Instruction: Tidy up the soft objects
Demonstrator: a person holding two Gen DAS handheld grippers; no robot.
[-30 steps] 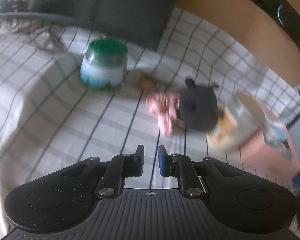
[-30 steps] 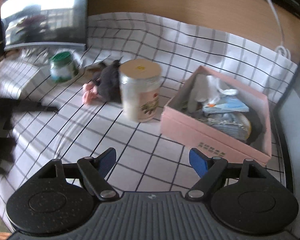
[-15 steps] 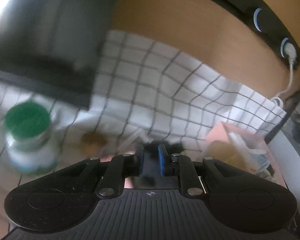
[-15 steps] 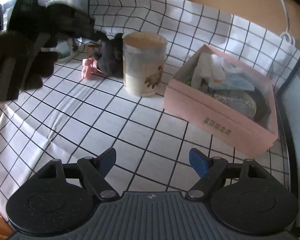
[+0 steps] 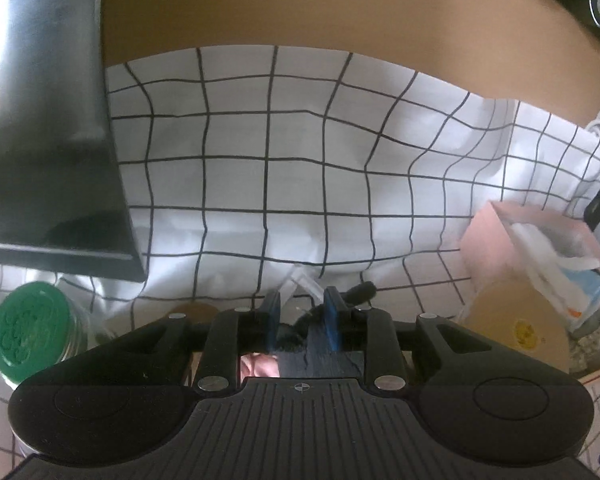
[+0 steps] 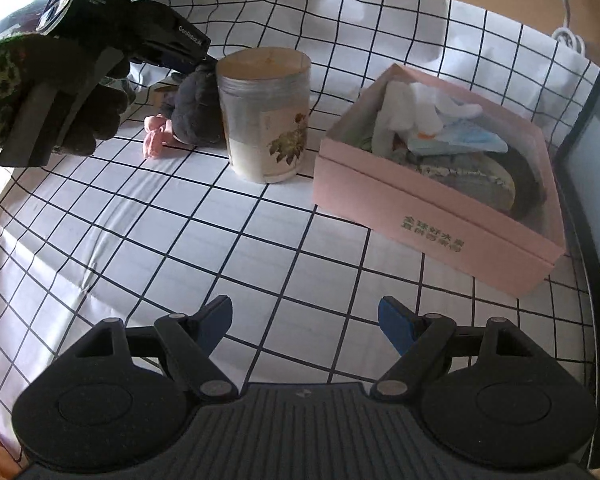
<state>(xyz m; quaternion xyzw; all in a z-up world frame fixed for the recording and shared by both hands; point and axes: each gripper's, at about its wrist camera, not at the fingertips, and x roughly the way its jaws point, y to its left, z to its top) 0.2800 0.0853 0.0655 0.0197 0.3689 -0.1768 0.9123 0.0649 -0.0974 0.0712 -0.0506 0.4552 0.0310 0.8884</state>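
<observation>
A dark grey plush toy with pink feet (image 6: 194, 114) lies on the checked cloth behind a tall jar (image 6: 266, 114). My left gripper (image 5: 300, 316) is down over the toy, its blue-padded jaws a small way apart with the dark plush (image 5: 300, 340) between them; whether they press on it I cannot tell. In the right wrist view the left gripper (image 6: 204, 60) touches the toy's top. My right gripper (image 6: 305, 320) is open and empty above the cloth near the front. A pink box (image 6: 440, 216) at the right holds soft items.
A green-lidded jar (image 5: 28, 336) stands left of the toy. A dark monitor (image 5: 40, 120) is at the back left. The tall jar's lid (image 5: 518, 328) is just right of the left gripper. A wooden wall with a white cable (image 6: 564, 20) backs the table.
My left gripper has swung in and come down over the plush toy, and its jaws have opened slightly. The right gripper has drifted slightly and stays open.
</observation>
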